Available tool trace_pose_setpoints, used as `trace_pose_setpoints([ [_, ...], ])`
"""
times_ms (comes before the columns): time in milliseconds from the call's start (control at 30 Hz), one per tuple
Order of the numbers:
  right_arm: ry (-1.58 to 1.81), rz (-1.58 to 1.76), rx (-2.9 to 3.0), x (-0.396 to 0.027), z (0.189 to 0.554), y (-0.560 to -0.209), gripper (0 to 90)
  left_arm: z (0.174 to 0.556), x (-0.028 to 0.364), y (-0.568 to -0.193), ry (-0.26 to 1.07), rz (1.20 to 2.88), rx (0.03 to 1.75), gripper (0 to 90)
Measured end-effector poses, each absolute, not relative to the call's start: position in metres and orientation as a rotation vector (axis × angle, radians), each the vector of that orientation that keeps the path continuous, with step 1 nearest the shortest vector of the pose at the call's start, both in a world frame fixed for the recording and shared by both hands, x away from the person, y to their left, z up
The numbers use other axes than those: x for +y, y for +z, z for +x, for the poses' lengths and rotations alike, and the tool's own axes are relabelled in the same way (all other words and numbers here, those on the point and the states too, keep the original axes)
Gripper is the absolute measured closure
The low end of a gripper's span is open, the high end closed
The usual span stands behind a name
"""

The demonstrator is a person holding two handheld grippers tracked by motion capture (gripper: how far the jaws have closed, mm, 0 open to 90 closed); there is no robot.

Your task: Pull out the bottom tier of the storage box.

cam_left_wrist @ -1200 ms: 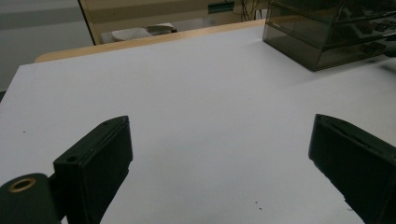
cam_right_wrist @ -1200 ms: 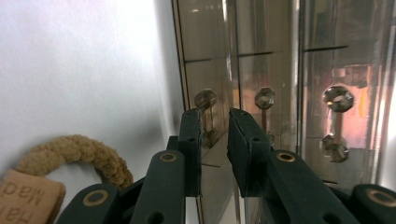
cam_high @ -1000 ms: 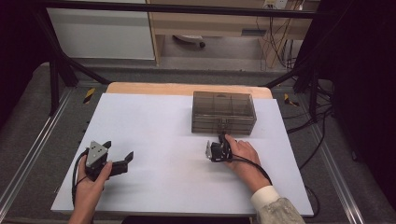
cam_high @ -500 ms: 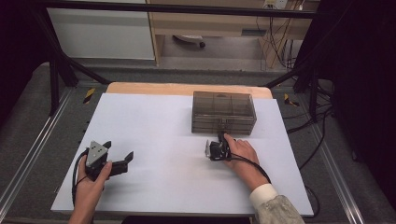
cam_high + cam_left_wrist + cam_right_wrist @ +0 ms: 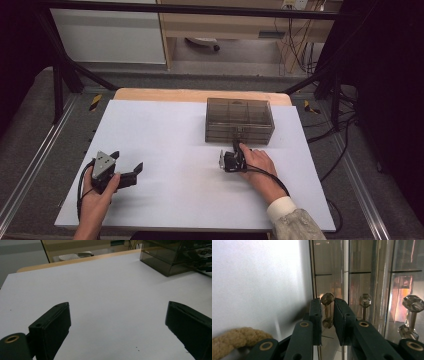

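A smoky clear drawer box (image 5: 239,120) stands at the back right of the white table top (image 5: 170,135). My right gripper (image 5: 236,147) lies on its side at the box's front face. In the right gripper view its jaws (image 5: 327,302) stand close together, pressed on a faceted drawer knob (image 5: 327,298) on the box front (image 5: 372,270). My left gripper (image 5: 126,161) rests near the table's front left, far from the box. Its jaws (image 5: 117,307) are wide open over bare table, with the box (image 5: 172,257) off at the far right.
Two more faceted knobs (image 5: 365,300) (image 5: 412,303) sit on neighbouring drawers. A beige knit edge (image 5: 237,338) shows beside the right jaws. Black frame bars (image 5: 60,75) and cables (image 5: 330,130) ring the table; a wooden strip (image 5: 160,95) runs along its far edge.
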State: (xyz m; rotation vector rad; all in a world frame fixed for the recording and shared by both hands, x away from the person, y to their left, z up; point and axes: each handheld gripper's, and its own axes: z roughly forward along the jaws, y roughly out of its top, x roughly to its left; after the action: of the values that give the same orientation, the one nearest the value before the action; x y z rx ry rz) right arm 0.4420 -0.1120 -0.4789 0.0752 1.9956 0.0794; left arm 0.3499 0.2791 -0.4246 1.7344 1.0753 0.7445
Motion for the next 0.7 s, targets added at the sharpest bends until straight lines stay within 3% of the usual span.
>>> trace_pose_setpoints([
  [700, 0.048, 0.065, 1.973, -0.1104, 0.4433, -0.4846, 74.1, 0.3495, 0.2793, -0.4244, 0.746, 1.737, 1.075, 6.0],
])
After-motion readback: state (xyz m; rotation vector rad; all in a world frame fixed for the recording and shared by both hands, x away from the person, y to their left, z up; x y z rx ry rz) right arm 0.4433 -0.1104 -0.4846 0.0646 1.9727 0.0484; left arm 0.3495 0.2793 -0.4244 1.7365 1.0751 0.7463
